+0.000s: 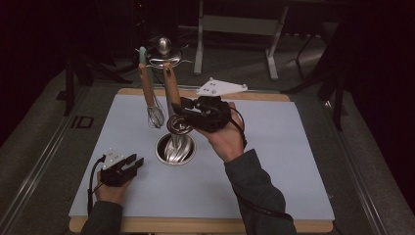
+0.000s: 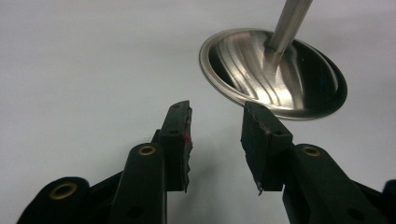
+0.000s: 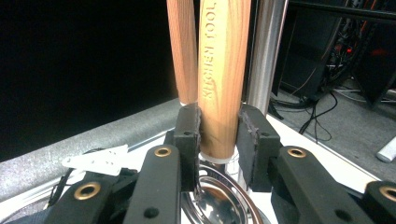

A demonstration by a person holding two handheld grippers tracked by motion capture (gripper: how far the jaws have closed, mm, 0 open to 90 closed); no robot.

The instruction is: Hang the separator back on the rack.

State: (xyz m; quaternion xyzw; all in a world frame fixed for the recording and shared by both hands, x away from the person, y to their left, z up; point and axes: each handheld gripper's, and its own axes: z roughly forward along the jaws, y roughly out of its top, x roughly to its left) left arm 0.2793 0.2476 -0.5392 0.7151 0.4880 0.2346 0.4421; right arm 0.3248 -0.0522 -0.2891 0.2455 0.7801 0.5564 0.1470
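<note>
Right gripper (image 3: 218, 140) is clamping the wooden handle (image 3: 223, 70) of a utensil hanging at the steel rack (image 1: 175, 147) mid-mat, whisk (image 1: 152, 110) hanging just beside. Left gripper (image 2: 215, 135) is sitting with jaws apart, nothing between them, near the rack base (image 2: 280, 79); bare mat (image 1: 293, 161) is lying all around.

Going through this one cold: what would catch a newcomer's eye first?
First, the right gripper, raised over the middle of the pale mat, with its jaws clamped on a wooden handle stamped KITCHEN TOOL. That utensil hangs on a shiny steel stand beside a whisk. The left gripper rests open at the near left, aimed at the stand's base.
</note>
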